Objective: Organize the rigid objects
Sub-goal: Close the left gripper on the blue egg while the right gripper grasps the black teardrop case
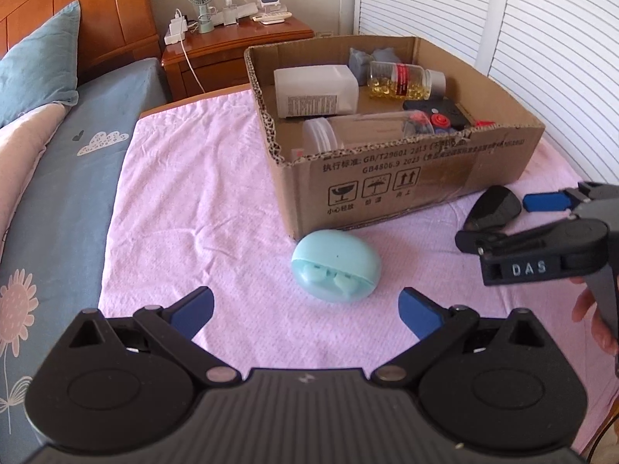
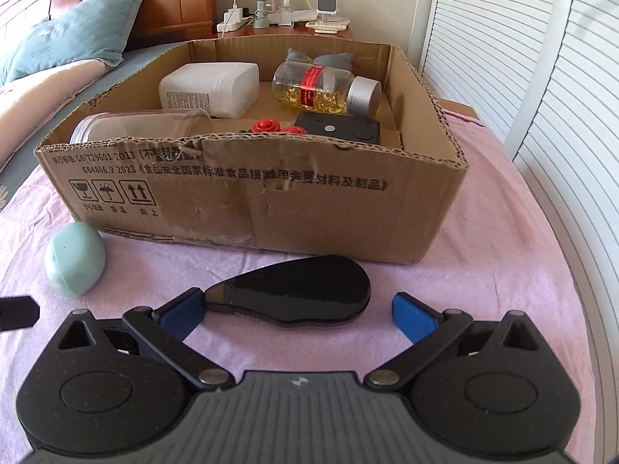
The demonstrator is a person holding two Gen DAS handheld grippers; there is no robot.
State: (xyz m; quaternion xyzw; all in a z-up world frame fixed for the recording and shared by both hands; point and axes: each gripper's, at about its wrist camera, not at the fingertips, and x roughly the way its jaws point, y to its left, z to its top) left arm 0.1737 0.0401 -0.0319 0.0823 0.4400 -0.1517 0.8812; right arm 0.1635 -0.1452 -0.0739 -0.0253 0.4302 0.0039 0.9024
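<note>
A pale teal egg-shaped case (image 1: 336,266) lies on the pink cloth, close to the near left corner of the cardboard box (image 1: 387,185). My left gripper (image 1: 305,311) is open just short of the case, with nothing between its fingers. A flat black teardrop-shaped object (image 2: 294,295) lies in front of the box (image 2: 271,201). My right gripper (image 2: 297,313) is open around the object's near side, its left finger close to the narrow end. The box holds a white bottle (image 2: 211,87), a capsule bottle (image 2: 321,89), a clear jar (image 2: 143,125), a black device (image 2: 336,129) and red pieces.
The pink cloth (image 1: 185,208) covers a bed with a blue sheet and a teal pillow (image 1: 38,65) at the left. A wooden nightstand (image 1: 232,42) with a fan and chargers stands behind. White louvred doors (image 2: 541,77) run along the right. A hand (image 1: 592,309) holds the right gripper.
</note>
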